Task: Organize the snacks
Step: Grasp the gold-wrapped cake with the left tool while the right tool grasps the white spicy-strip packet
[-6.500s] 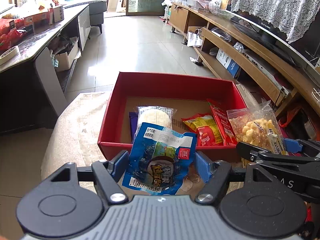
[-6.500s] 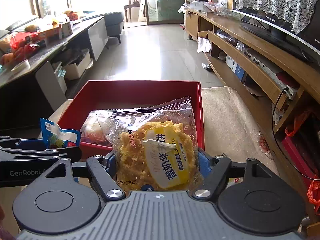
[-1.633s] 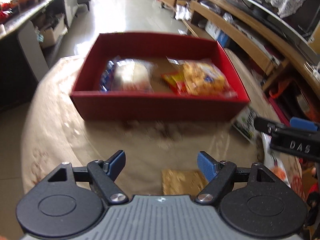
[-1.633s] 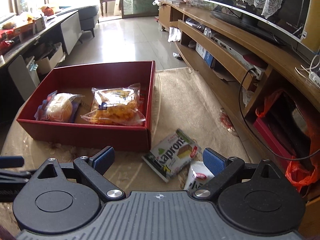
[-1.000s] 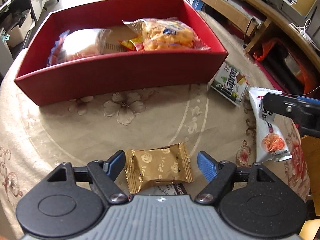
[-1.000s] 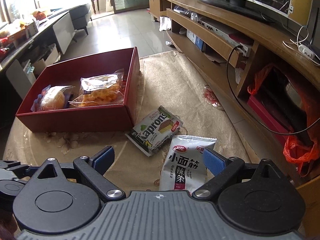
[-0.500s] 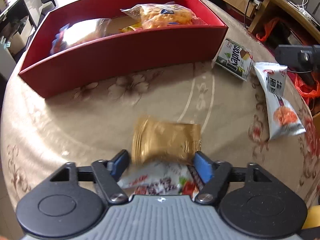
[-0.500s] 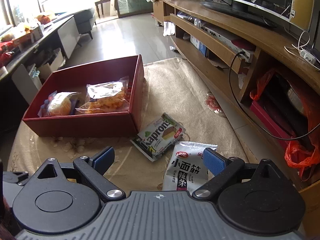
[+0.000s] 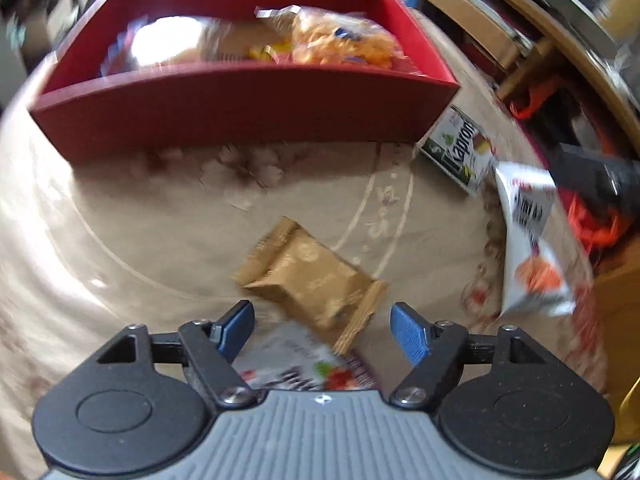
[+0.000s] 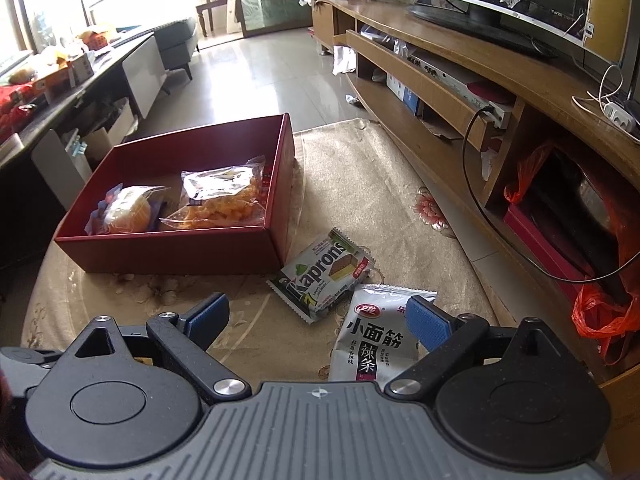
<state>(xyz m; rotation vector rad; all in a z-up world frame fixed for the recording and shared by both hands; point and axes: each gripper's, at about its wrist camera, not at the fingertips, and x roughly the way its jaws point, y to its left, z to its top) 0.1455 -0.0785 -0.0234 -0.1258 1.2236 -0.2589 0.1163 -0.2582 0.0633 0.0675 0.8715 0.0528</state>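
A red box [image 9: 240,108] [image 10: 176,248] stands at the far side of the cloth-covered round table, with an orange snack bag [image 10: 224,196] and a round pastry packet [image 10: 128,208] inside. A gold packet [image 9: 308,276] lies tilted on the cloth, one end reaching between my left gripper's [image 9: 322,330] opening jaws, pads off it. A white-and-red packet [image 9: 304,368] lies under that gripper. My right gripper [image 10: 318,320] is open above the cloth, its right finger over a white packet with black characters [image 10: 376,344]. A Kaprons wafer pack [image 10: 324,274] lies beside the box.
A long wooden TV stand [image 10: 480,80] runs along the right, close to the table's edge, with an orange plastic bag [image 10: 604,316] low beside it. A dark counter [image 10: 80,80] with clutter is at the far left. Tiled floor lies beyond the box.
Half a second ago the gold packet sat tight between the left pads. Now the jaws stand wider and it lies skewed ahead of them. The right gripper's view is almost unchanged.
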